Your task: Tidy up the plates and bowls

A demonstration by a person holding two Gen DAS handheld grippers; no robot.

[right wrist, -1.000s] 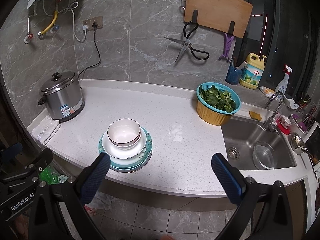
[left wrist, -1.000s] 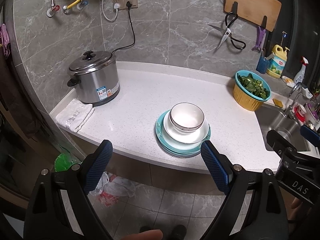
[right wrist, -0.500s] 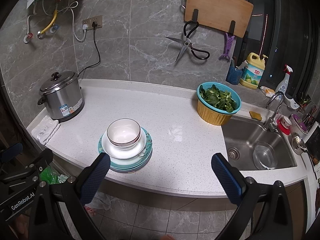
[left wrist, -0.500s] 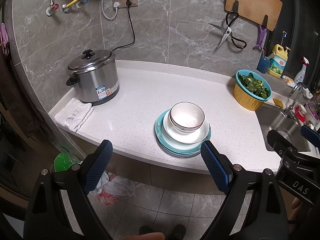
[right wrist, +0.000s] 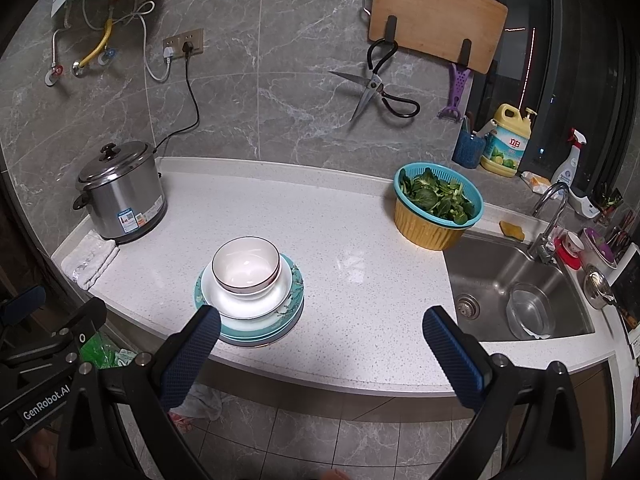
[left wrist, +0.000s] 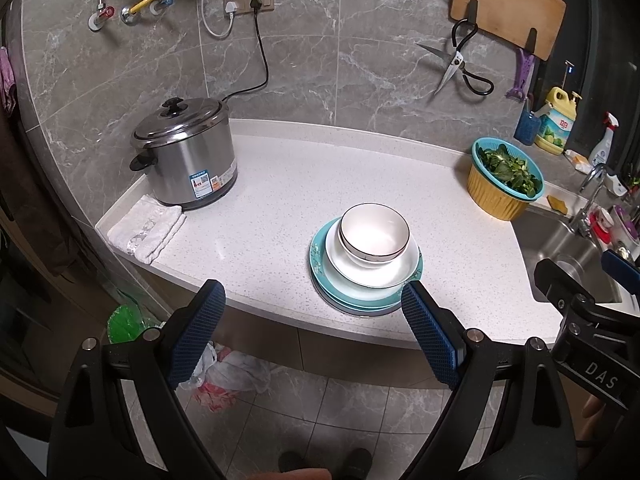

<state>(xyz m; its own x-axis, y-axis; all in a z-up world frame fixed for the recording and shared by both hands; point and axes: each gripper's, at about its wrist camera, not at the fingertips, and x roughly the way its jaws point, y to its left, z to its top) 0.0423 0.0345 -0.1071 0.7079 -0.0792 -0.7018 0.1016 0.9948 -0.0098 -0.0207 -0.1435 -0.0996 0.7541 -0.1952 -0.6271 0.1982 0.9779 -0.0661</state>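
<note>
Both tools hang short of the counter (left wrist: 280,208), over the floor, with nothing between their pads. The left gripper (left wrist: 312,328) has its jaws wide apart and empty; the right gripper (right wrist: 320,344) is likewise spread and empty.

The task's crockery sits in one pile: a bowl (left wrist: 374,232) with a dark rim nested in a wider white bowl (left wrist: 372,270), on a stack of teal plates (left wrist: 360,300). In the left view the pile lies ahead of the jaws, toward the right finger, whose tip overlaps the plates' near edge in the picture. In the right view the pile (right wrist: 248,292) sits just ahead of the left finger, mostly outside the gap.

The main risk, as I judge it, is the pile's place near the counter's front edge: a finger that comes in low could shove the plates or tip the stack toward the floor. Glazed rims look slippery, so a shallow pinch on the top bowl may let it slide out and crack the dishes below. Both tools converging on the same pile could also knock each other.

The path ahead of the jaws looks free. A steel pot (left wrist: 184,160) and a folded cloth (left wrist: 146,228) lie well to the left of the jaws, a basket of greens (right wrist: 438,204) stands beyond and to the right, and the sink (right wrist: 516,280) lies further right.
</note>
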